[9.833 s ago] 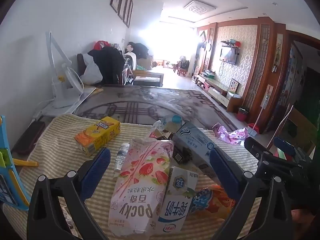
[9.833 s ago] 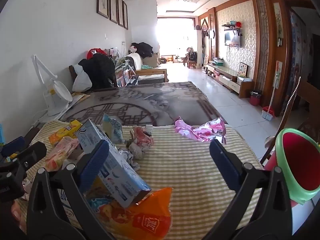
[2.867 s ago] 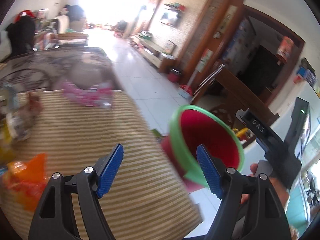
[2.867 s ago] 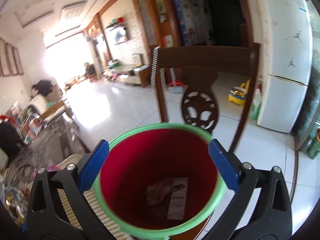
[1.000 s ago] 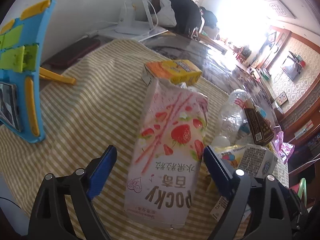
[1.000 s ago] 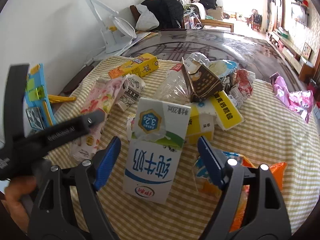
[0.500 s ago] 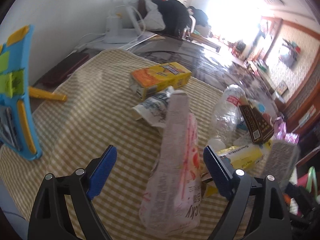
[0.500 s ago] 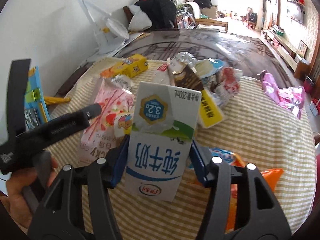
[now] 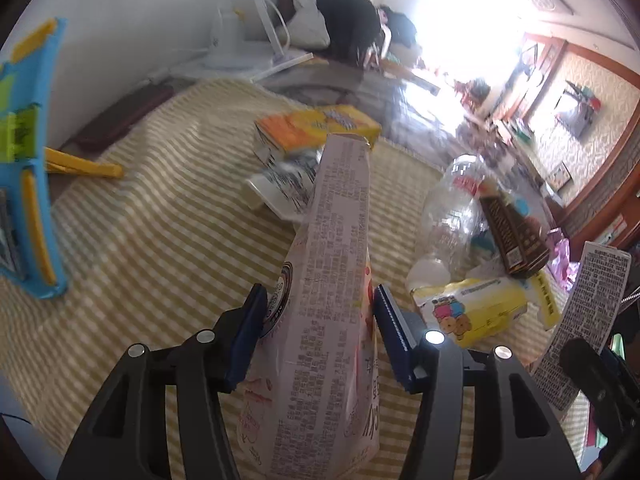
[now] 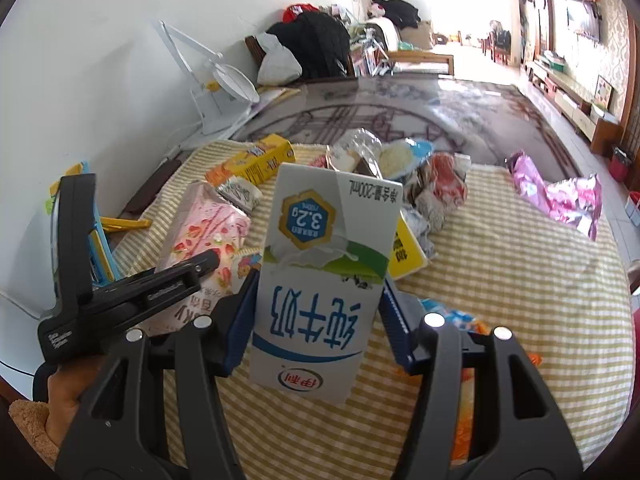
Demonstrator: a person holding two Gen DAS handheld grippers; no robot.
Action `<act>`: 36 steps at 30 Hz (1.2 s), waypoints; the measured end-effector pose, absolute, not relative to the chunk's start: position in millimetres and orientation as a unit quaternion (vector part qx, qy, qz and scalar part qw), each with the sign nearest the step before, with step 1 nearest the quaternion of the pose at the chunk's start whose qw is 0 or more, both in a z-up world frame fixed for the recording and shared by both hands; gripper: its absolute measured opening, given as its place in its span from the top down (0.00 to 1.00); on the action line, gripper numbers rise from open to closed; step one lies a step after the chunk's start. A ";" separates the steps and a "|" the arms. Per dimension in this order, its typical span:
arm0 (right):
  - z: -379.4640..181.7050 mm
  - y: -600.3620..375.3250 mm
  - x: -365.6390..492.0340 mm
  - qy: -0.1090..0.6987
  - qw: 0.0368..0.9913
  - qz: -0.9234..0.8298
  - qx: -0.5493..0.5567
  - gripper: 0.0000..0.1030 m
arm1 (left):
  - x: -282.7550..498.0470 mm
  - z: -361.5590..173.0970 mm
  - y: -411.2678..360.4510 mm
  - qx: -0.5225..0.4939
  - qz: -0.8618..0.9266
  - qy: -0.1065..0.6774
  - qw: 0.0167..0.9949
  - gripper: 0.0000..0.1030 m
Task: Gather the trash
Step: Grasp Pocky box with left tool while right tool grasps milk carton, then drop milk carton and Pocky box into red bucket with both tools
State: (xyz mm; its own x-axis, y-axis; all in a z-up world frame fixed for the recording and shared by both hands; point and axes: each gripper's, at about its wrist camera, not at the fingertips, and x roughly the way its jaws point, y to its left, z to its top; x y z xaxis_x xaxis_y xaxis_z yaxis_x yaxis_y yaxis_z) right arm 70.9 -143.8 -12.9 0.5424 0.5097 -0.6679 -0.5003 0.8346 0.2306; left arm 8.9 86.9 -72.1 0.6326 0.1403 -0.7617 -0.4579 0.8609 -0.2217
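Snack bag (image 9: 332, 320): thin, crinkly, light; lower centre of frame, pinched at mid-length by the left hand-held gripper (image 9: 320, 330), whose jaws have just closed in.

Milk carton (image 10: 324, 276): stiff, likely empty; lower centre, clamped across its sides by the right hand-held gripper (image 10: 316, 320) above the desk (image 10: 500, 280).

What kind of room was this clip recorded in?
Most likely a home living and dining room. Snack wrappers and cartons litter a table under a striped cloth; beyond it, clothes are piled on a sofa, and a wall-mounted TV hangs above a low cabinet on a tiled floor.
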 end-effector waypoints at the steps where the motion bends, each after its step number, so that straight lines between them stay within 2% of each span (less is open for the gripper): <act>1: -10.8 -144.8 70.1 0.378 0.879 0.289 0.009 0.46 | 5.5 -67.9 85.6 -0.195 0.175 0.387 0.884 0.49; 8: 4.9 -161.9 65.5 0.351 0.888 0.294 0.035 0.46 | -22.2 -35.5 67.5 -0.180 0.184 0.346 0.902 0.48; 17: 20.7 -208.6 65.6 0.328 0.902 0.272 0.072 0.46 | -27.6 -9.4 17.5 -0.147 0.143 0.339 0.918 0.48; 36: 22.4 -402.7 54.3 0.304 0.936 0.086 0.159 0.46 | -3.2 3.5 -134.1 -0.075 -0.009 0.355 0.932 0.48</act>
State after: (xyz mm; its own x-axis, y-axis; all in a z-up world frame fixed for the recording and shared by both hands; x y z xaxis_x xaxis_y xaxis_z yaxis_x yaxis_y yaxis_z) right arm 54.3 -402.7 22.4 0.8011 0.2568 -0.5407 -0.0639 0.9348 0.3494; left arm -3.2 -134.1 3.5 0.7481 -0.0700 -0.6599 -0.0360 0.9887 -0.1457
